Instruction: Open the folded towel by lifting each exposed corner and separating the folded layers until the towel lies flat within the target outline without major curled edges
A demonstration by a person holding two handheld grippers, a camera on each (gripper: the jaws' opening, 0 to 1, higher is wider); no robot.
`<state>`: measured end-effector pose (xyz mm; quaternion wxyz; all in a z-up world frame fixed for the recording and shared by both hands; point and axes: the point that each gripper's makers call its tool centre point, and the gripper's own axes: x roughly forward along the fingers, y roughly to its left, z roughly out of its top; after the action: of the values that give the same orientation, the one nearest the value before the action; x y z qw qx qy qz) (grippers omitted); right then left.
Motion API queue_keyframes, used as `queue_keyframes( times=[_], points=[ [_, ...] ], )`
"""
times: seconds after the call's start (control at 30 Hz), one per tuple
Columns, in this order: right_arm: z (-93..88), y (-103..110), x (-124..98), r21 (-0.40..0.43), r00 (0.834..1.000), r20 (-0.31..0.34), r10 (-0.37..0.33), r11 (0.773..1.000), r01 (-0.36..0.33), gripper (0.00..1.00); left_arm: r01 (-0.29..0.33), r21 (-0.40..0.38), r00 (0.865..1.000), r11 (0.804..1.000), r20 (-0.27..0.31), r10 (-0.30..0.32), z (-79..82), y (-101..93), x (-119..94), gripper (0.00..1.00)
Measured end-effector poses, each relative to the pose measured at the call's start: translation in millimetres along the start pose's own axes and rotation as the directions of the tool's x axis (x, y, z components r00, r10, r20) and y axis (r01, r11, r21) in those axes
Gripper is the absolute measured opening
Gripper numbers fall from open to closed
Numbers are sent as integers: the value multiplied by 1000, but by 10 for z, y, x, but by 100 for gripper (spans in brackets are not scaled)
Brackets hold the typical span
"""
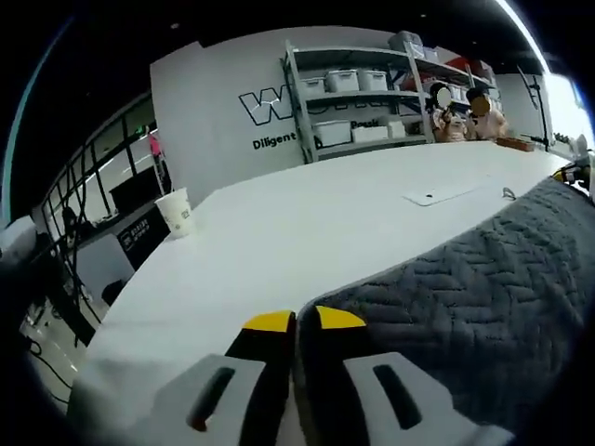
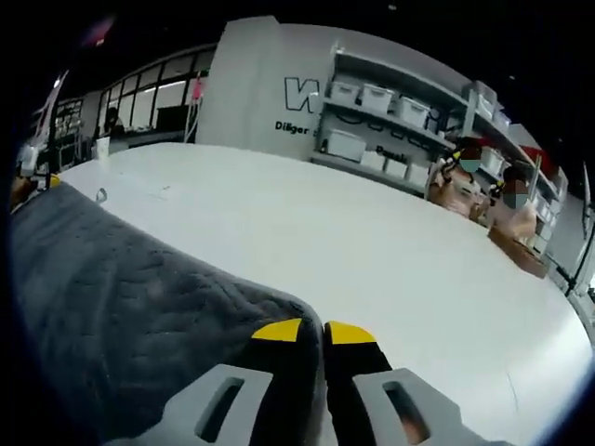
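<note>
A grey quilted towel (image 1: 474, 297) lies on the white table (image 1: 307, 223) and stretches away to the right in the left gripper view. My left gripper (image 1: 305, 321) is shut, its yellow-tipped jaws pressed together on the towel's near corner. In the right gripper view the same towel (image 2: 121, 307) spreads to the left, and my right gripper (image 2: 323, 332) is shut on its corner there. The towel hangs slightly raised between the two grippers. A bit of the right gripper (image 1: 569, 173) shows at the towel's far end.
A paper cup (image 1: 175, 212) stands near the table's left edge. A flat white plate (image 1: 437, 194) and a small ring (image 1: 509, 193) lie on the table beyond the towel. Shelves with bins (image 1: 358, 88) and seated people (image 2: 483, 190) are at the back.
</note>
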<state>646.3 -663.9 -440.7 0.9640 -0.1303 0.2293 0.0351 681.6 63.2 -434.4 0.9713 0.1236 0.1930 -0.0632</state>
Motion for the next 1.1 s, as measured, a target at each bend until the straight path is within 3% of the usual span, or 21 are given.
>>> queue_keyframes(
  times=[0.5,1.1],
  points=[
    [13,2,22,-74,999,-10,-34,997,33,0,3,7,1000,1000,-7,-3,-1,47,17,6],
    [8,-3,20,-64,999,-4,-41,997,41,0,1,47,1000,999,-16,0,-11,62,31,5]
  ],
)
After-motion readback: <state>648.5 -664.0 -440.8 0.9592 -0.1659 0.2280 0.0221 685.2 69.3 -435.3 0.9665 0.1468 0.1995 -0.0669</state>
